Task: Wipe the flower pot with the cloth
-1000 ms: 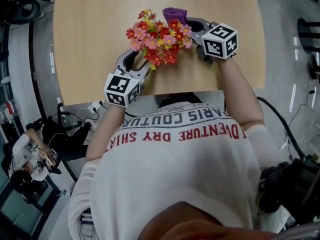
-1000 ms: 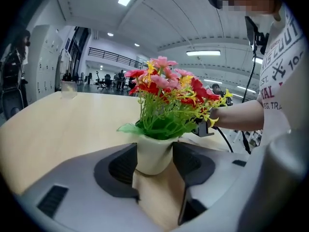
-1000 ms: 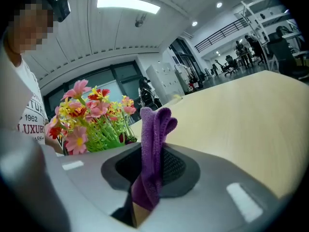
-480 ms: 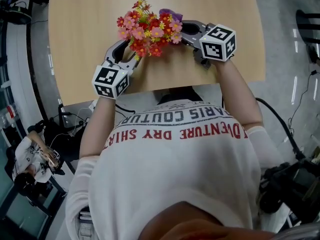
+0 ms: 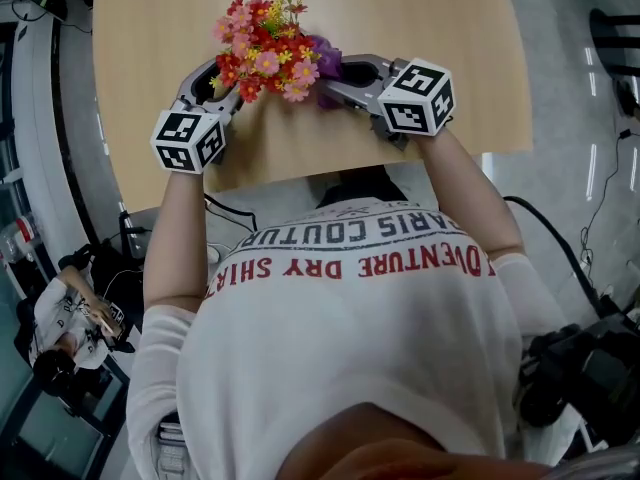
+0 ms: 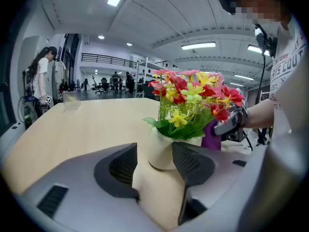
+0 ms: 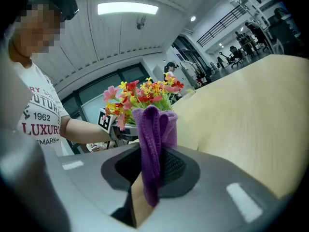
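With jaws part-open around the flower pot (image 6: pixel 160 151), the left gripper (image 5: pixel 212 76) and the right gripper (image 5: pixel 340 73), clamped on the purple cloth (image 7: pixel 152 139), have slid toward the table's (image 5: pixel 430 18) far left corner.

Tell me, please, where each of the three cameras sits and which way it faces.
Head view: on the person's head, looking steeply down at the table; shows their shirt, both forearms, left claw and right claw.
Left gripper view: on the left claw, looking along its jaws at the flower pot between them; shirt at right.
Right gripper view: on the right claw, looking along jaws shut on the purple cloth; shirt at left.
Shared: both gripper views face each other, each showing the flowers and opposite claw.
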Action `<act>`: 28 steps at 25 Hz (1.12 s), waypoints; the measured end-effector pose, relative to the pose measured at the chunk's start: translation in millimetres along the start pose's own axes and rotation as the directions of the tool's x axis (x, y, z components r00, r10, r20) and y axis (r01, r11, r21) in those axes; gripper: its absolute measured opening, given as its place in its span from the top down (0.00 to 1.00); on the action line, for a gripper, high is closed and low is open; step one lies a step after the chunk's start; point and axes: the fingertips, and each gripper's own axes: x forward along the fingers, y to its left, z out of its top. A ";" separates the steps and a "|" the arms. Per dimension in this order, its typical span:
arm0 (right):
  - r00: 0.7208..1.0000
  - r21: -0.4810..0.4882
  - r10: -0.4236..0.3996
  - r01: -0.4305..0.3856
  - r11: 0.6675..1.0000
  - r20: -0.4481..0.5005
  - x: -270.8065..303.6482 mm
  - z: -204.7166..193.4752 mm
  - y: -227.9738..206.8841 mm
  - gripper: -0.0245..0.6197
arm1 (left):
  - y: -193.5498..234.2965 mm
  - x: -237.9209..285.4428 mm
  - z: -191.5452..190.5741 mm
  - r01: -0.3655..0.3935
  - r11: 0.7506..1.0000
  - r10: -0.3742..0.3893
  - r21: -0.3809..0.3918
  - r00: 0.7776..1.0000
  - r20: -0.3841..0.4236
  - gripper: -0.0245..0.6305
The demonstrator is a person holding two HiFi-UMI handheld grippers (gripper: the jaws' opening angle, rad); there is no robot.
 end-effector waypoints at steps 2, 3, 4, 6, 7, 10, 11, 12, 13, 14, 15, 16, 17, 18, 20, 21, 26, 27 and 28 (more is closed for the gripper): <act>1.000 -0.002 0.012 -0.012 1.000 -0.004 3.6 -1.0 4.4 0.86 | 9.6 2.9 5.2 -0.017 1.000 0.017 -0.003 1.000 0.002 0.60; 1.000 -0.007 0.017 -0.017 1.000 -0.009 5.5 -1.1 6.6 0.86 | 13.1 4.9 7.8 -0.022 1.000 0.022 -0.005 1.000 0.005 0.60; 1.000 -0.012 0.023 -0.023 1.000 -0.014 7.3 -1.1 8.7 0.86 | 16.1 7.2 10.3 -0.027 1.000 0.027 -0.010 1.000 0.009 0.60; 0.999 -0.024 0.032 -0.033 0.999 -0.024 9.9 -1.7 12.6 0.86 | 21.7 12.0 13.9 -0.037 0.999 0.037 -0.034 0.999 0.021 0.60; 0.999 -0.036 0.035 -0.036 0.999 -0.029 10.6 -2.1 14.5 0.86 | 25.0 13.8 15.3 -0.044 0.998 0.046 -0.052 0.999 0.028 0.60; 0.998 -0.081 0.045 -0.048 0.996 -0.041 11.1 -1.5 20.9 0.86 | 32.4 10.8 19.8 -0.058 0.991 0.066 -0.118 0.996 0.062 0.60; 0.998 -0.089 0.048 -0.052 0.995 -0.043 10.7 -1.2 22.7 0.86 | 32.0 6.3 19.8 -0.055 0.988 0.066 -0.141 0.995 0.075 0.60; 0.998 -0.092 0.050 -0.053 0.994 -0.044 10.1 -1.1 23.5 0.86 | 29.1 0.6 17.8 -0.048 0.985 0.063 -0.163 0.995 0.084 0.60; 0.998 -0.091 0.049 -0.053 0.994 -0.043 9.3 -1.1 23.5 0.86 | 23.2 -5.6 13.5 -0.037 0.983 0.053 -0.180 0.995 0.087 0.60; 0.998 -0.087 0.048 -0.052 0.995 -0.041 8.2 -1.1 22.9 0.86 | 14.2 -11.3 8.3 -0.019 0.981 0.037 -0.194 0.996 0.086 0.60; 0.998 -0.083 0.047 -0.050 0.995 -0.037 7.0 -1.0 22.0 0.86 | 2.7 -15.9 3.6 0.002 0.979 0.016 -0.204 0.996 0.085 0.60; 0.998 -0.079 0.046 -0.048 0.996 -0.033 5.8 -1.2 21.0 0.86 | -9.9 -19.1 1.1 0.024 0.978 -0.005 -0.209 0.996 0.088 0.60; 0.999 -0.077 0.044 -0.046 0.996 -0.030 4.7 -1.4 20.1 0.86 | -22.0 -20.5 1.0 0.043 0.976 -0.023 -0.212 0.995 0.095 0.60; 0.999 -0.076 0.041 -0.043 0.996 -0.028 3.9 -1.7 19.3 0.86 | -32.0 -20.3 3.0 0.056 0.975 -0.034 -0.216 0.994 0.104 0.60; 0.999 -0.072 0.036 -0.038 0.997 -0.020 2.9 -1.5 17.7 0.86 | -41.5 -16.6 9.2 0.060 0.969 -0.031 -0.241 0.992 0.121 0.60; 0.999 -0.068 0.034 -0.035 0.997 -0.015 2.4 -1.3 16.9 0.86 | -40.7 -14.1 11.4 0.047 0.964 -0.014 -0.263 0.992 0.126 0.60; 1.000 -0.048 0.028 -0.028 0.998 0.001 2.6 0.7 13.4 0.86 | -25.7 -3.8 24.5 0.001 0.948 0.053 -0.317 0.985 0.163 0.60; 1.000 -0.046 0.028 -0.027 0.999 0.003 3.2 1.5 13.0 0.86 | -25.6 -2.4 28.0 0.000 0.955 0.052 -0.296 0.984 0.169 0.60; 1.000 -0.043 0.027 -0.027 0.999 0.006 3.4 2.0 12.6 0.86 | -26.3 -1.1 30.8 -0.001 0.964 0.049 -0.266 0.984 0.172 0.60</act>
